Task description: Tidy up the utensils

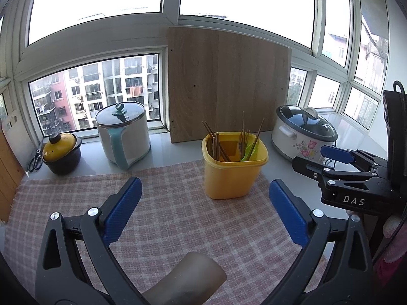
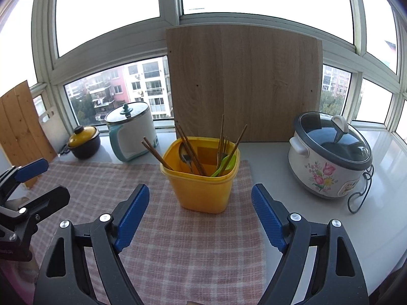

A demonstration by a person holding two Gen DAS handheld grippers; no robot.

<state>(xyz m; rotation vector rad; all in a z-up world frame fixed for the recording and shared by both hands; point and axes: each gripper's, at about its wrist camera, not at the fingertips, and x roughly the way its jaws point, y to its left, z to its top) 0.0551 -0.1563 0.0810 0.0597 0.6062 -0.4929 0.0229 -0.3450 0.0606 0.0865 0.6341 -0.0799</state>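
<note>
Both claws gape empty: left claw (image 1: 204, 209), right claw (image 2: 201, 211). Yellow plastic utensil tub (image 2: 202, 178) stands mid-frame on checked cloth (image 2: 101, 178). Risk: snagging leaning wooden chopsticks (image 2: 189, 150) could tip it.

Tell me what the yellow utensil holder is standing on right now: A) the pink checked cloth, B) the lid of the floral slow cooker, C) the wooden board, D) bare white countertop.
A: the yellow utensil holder stands upright on the pink checked cloth, in front of the wooden board and well apart from the floral slow cooker.
</note>
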